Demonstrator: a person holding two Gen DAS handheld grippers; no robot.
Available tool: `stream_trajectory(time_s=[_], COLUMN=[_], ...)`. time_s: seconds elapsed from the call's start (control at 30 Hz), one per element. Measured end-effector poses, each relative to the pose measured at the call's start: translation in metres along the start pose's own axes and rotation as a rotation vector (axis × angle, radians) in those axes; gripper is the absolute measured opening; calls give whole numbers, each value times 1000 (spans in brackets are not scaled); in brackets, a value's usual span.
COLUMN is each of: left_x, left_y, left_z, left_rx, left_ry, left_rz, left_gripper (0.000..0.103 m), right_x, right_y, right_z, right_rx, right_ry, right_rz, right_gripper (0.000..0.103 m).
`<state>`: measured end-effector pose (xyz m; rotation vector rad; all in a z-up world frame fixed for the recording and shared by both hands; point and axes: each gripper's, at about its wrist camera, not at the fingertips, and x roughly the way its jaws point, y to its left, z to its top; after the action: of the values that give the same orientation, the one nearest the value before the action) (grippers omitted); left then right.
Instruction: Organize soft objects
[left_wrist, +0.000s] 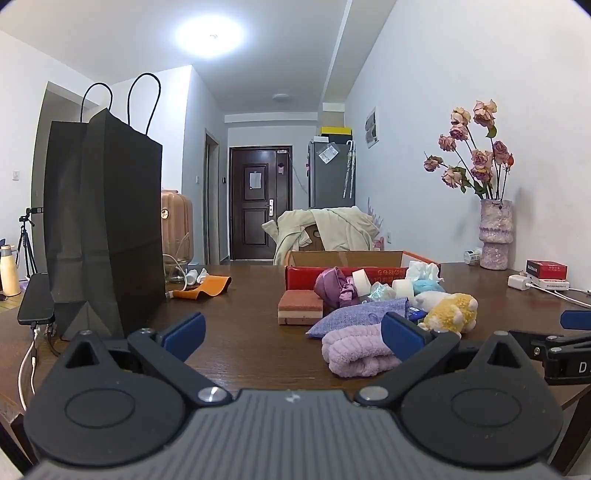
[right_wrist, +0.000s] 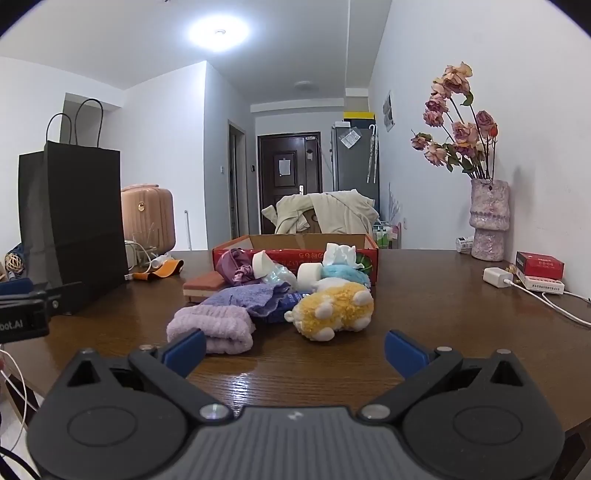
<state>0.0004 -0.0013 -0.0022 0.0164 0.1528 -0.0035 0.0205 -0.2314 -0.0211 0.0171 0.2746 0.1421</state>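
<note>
No soft item is yet held: the left gripper (left_wrist: 293, 330) and right gripper (right_wrist: 294, 349) are both seen with fingers spread wide and empty, low over the near edge of the table (right_wrist: 424, 314). The pile of soft objects lies toward the table's middle, in front of the red cardboard box (right_wrist: 295, 248) (likely the destination). A first grasp is called for, judged easiest on the yellow plush toy (right_wrist: 334, 308) or the pink rolled towel (right_wrist: 212, 326).
</note>
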Motion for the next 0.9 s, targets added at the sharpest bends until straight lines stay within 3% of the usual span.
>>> stream_trajectory(time_s=[0.9], left_x=[-6], left_y=[0], left_z=[0], left_rx=[-7], left_ry=[-11], left_rz=[4], left_gripper=[103], right_x=[1], right_y=[-1], right_z=[-2], right_rx=[-2], right_ry=[14], right_rz=[7], right_gripper=[103])
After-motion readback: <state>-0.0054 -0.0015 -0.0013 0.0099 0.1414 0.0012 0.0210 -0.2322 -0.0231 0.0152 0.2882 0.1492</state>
